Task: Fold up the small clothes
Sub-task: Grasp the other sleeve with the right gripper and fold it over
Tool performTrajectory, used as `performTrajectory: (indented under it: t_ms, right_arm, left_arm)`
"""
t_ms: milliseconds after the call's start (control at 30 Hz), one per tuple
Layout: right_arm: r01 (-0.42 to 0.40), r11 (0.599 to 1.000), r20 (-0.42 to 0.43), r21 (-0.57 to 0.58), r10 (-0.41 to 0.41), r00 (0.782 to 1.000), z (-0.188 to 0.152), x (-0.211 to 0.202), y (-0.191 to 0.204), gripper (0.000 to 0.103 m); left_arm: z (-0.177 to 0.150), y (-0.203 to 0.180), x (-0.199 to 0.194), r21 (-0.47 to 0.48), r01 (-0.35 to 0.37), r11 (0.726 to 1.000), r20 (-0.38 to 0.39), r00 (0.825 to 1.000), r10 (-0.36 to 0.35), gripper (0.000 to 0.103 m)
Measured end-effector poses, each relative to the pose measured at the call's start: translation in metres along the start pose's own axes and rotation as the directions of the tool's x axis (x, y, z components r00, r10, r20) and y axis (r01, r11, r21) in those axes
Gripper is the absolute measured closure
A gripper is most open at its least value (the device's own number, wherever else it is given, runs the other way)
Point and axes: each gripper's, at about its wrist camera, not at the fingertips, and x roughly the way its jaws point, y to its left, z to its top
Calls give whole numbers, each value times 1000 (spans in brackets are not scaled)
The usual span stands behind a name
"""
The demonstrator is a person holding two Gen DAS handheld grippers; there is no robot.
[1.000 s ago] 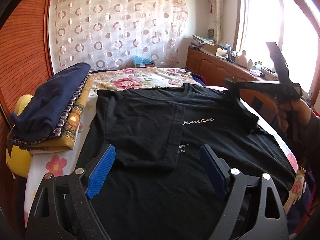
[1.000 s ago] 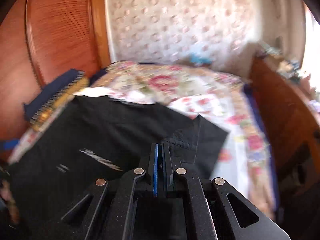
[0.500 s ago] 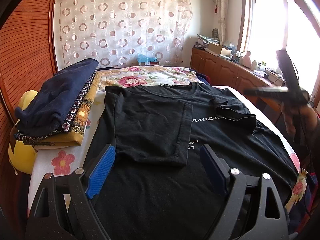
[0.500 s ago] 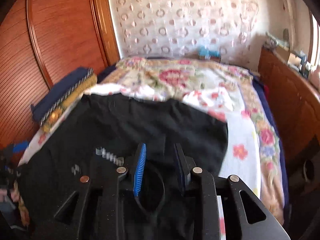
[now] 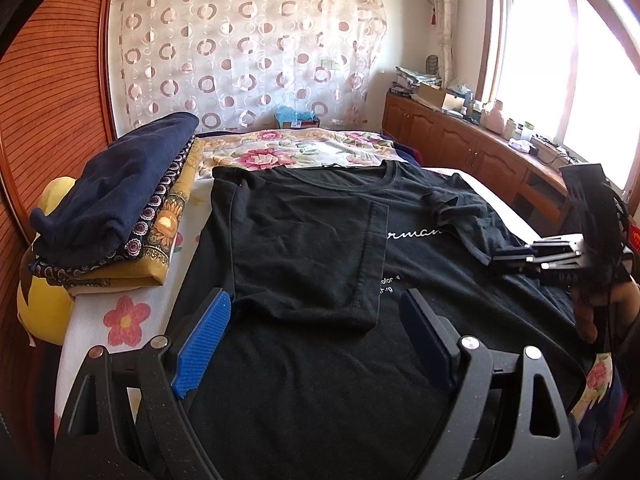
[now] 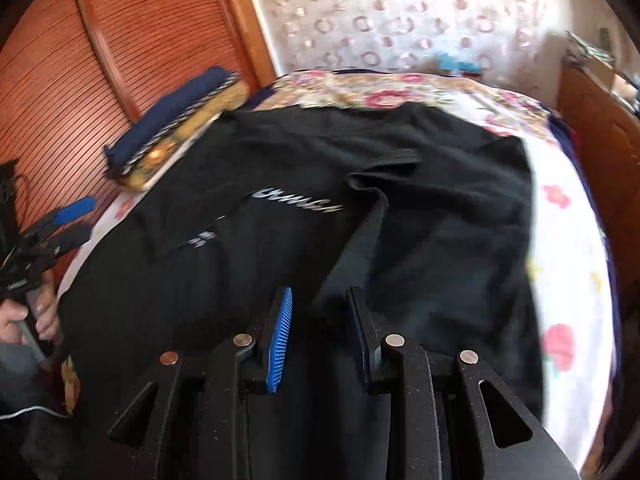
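While both hand-held grippers hang open over black T-shirt | left hand-held gripper wide, empty | right hand-held gripper just parted, gripping nothing | risk: folded right sleeve, frame centre, may spring back unpressed.

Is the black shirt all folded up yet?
Not yet. On the black T-shirt, one sleeve side is already folded across the front. The other sleeve lies only loosely flipped inward. The right gripper and left gripper are both open, holding nothing. Folding it smaller is left.
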Motion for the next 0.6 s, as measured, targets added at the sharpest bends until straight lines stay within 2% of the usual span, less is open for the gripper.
performTrajectory:
  t_ms: [67, 167, 400, 600]
  right_arm:
    - [-33, 999, -25, 1, 33, 999, 0, 5, 4, 74]
    - [-7, 1000, -30, -21, 6, 1000, 2, 7, 0, 74]
    - [89, 996, 50, -7, -88, 995, 26, -9, -16, 74]
    - [134, 988, 2, 81, -134, 991, 65, 31, -51, 74]
  left_arm:
    - [0, 0, 0, 1, 0, 1000, 1, 1000, 0, 16]
    - [-1, 2, -1, 3, 1, 1000, 7, 1000, -1, 16]
    - [2, 4, -1, 7, -1, 1000, 11, 1000, 1, 16]
    - [4, 6, -2, 2, 0, 1000, 14, 1000, 0, 16]
